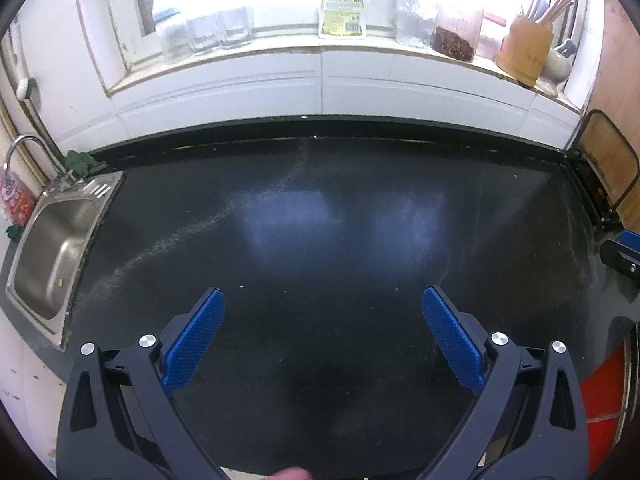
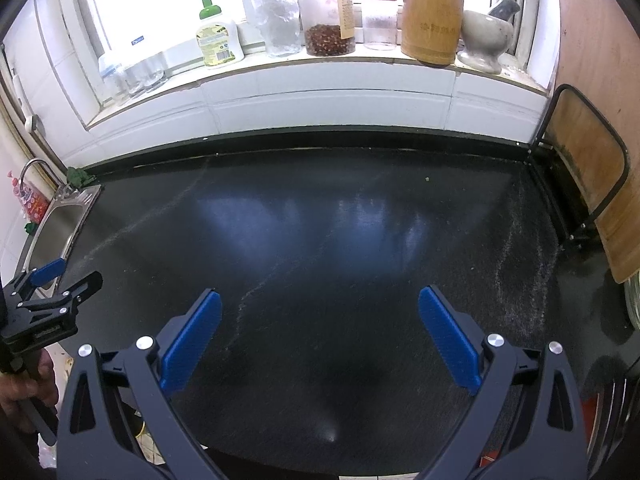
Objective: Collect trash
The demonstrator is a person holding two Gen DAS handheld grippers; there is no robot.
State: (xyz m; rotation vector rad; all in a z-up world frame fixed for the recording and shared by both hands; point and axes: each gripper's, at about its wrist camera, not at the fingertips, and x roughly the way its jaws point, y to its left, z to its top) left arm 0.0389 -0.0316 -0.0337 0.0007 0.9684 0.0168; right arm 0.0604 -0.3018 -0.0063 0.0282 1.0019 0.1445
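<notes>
**Both grippers spread over a nearly bare counter**

My right wrist view shows the left gripper [image 2: 60,276] at its left edge, with the hand [image 2: 24,388] holding it, and a stone mortar [image 2: 486,34] on the sill; my left view does not. Both the left gripper [image 1: 323,300] and right gripper [image 2: 319,298] are spread wide, gripping nothing. The only scrap I see is a small green bit [image 2: 427,179] far ahead near the back wall. The bottle label [image 2: 216,46] is unreadable.

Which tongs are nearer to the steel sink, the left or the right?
Left. The left tongs hang open beside the sink, by its near edge. The right tongs, also open, are over the middle of the dark counter, farther away.
</notes>
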